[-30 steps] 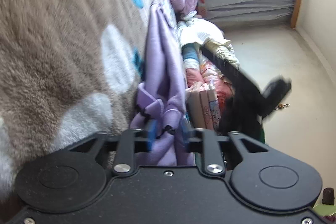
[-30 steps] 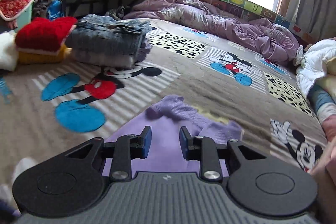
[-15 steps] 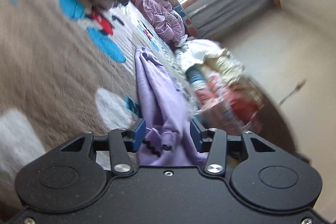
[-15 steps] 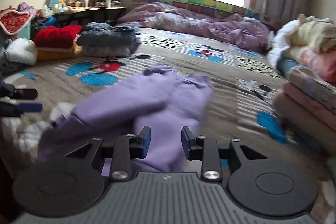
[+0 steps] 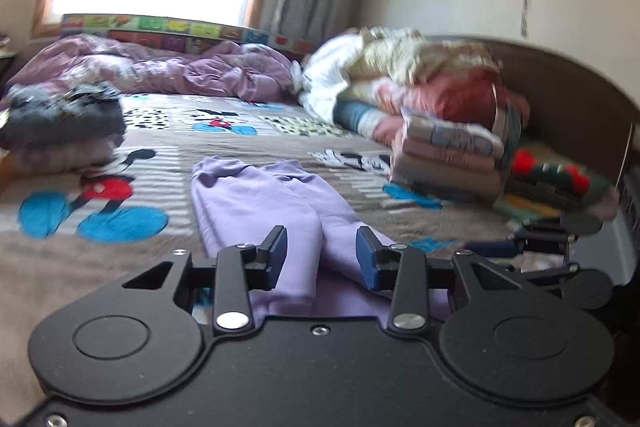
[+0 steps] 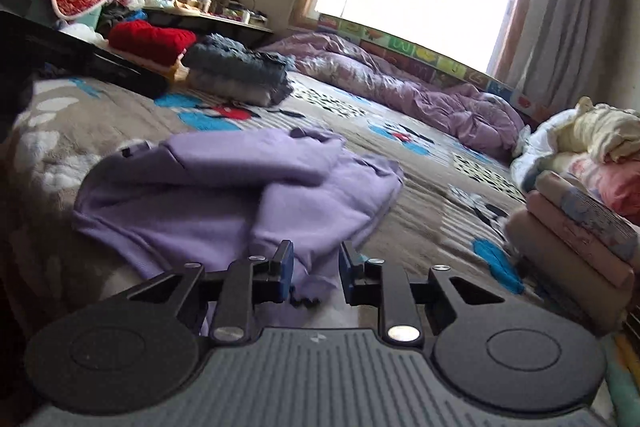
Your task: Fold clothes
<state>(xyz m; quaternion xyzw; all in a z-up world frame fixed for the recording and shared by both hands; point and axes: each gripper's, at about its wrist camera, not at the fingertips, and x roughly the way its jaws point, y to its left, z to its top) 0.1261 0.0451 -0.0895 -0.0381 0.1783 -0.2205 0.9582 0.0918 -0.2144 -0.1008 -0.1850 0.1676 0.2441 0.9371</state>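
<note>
A lilac garment lies on the cartoon-print bedspread, folded lengthwise into a long strip with its near end under my left gripper. That gripper is open, its blue pads apart above the cloth and clamping nothing. In the right wrist view the same garment looks rumpled, with one layer lapped over another. My right gripper hovers at the near hem, open, with a bit of the hem lying between its fingers. From the left wrist view the right gripper shows at the right edge of the garment.
A grey folded stack and a red knit pile sit at the left of the bed. A purple duvet lies under the window. A tall stack of folded blankets stands at the right, close to the garment.
The left gripper opened and let go of the lilac garment, which hung from it a second ago and now lies on the bed. Both views swung over the bed.
</note>
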